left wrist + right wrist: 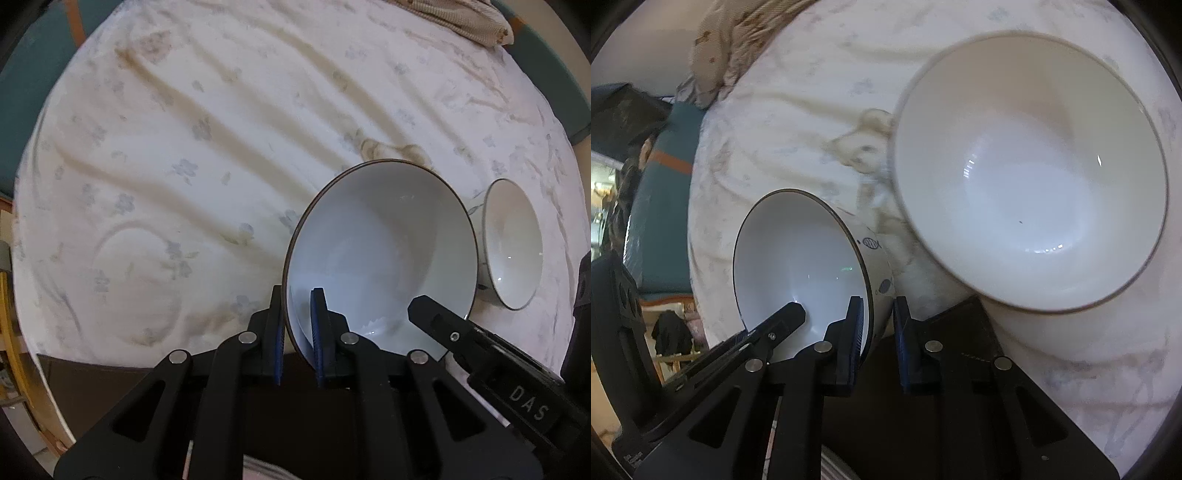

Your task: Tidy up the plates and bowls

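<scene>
We saw both gripped bowls empty: the left gripper clamped the larger bowl's rim, the right gripper the smaller bowl's, over a floral tablecloth.

"DAS" in pale letters on right tool body, nothing else legible

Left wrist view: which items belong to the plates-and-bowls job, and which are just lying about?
Job:
- dark-rimmed bowl, rim clamped by left gripper and right gripper
- grey-rimmed bowl

Lying about:
- folded beige cloth
- floral tablecloth
</scene>
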`<state>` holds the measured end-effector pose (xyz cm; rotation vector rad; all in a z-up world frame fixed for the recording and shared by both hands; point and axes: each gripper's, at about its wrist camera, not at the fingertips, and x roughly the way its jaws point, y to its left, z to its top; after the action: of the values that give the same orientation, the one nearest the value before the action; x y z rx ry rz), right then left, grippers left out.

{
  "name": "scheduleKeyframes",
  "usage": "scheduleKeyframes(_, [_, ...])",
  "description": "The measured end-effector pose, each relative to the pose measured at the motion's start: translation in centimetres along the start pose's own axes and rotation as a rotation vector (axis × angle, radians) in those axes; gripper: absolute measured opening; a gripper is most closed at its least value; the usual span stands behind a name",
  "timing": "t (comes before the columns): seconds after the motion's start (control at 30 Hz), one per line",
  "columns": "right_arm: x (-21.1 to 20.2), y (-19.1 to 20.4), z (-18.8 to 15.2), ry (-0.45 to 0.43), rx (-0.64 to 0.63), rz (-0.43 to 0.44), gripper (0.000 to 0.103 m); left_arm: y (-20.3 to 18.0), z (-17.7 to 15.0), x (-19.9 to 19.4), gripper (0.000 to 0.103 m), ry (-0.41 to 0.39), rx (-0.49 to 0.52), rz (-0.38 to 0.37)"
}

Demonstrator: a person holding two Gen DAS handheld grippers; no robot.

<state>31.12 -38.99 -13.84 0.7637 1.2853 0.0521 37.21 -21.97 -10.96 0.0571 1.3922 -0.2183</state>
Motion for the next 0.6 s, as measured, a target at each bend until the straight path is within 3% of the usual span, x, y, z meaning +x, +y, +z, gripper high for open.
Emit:
scheduleKeyframes(0.37, [-4.1, 4.6, -1.5, -0.024, -0.104, 0.055, 0.018, 1.5, -2.1, -7.6, 0.011, -0.101, -0.013, 0.045])
scheduleKeyframes(0.6, [-6.7, 7.5, -3.8, -0.039, -0.167, 0.089, 0.018, 3.5, -5.4, -11.6, 0.012, -0.127, -0.018, 0.059])
